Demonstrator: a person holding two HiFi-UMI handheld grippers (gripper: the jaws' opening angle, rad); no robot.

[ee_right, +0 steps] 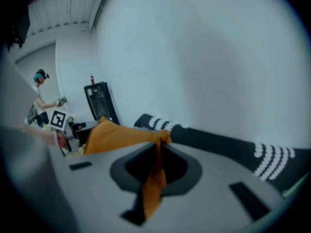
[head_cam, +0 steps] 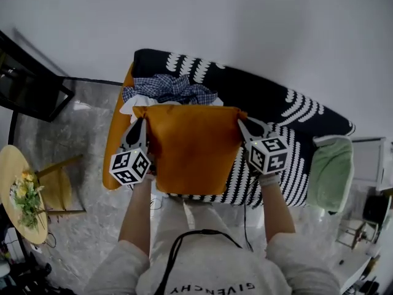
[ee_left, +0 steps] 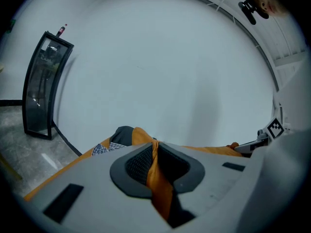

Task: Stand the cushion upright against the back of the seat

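The left gripper [head_cam: 139, 125] is pinching the upper left corner of the orange cushion [head_cam: 193, 147], its jaws clenched on a fold of the orange fabric [ee_left: 158, 178] that is running between the pads. The right gripper [head_cam: 245, 127] is grasping the upper right corner in the same way, with a strip of the fabric [ee_right: 155, 174] hanging through its closed jaws. The cushion is hanging between the two grippers with its top edge stretched level, over the left half of the black-and-white patterned sofa [head_cam: 288, 112]. Whether its lower edge is touching the seat cannot be told. Beyond its top edge, a blue checked cloth [head_cam: 169, 88] is lying bunched at the sofa's back left corner. A pale green cushion [head_cam: 331, 174] is lying at the sofa's right end. A round yellow side table [head_cam: 8, 160] carrying flowers [head_cam: 26, 195] is standing well apart, to the left of the sofa.
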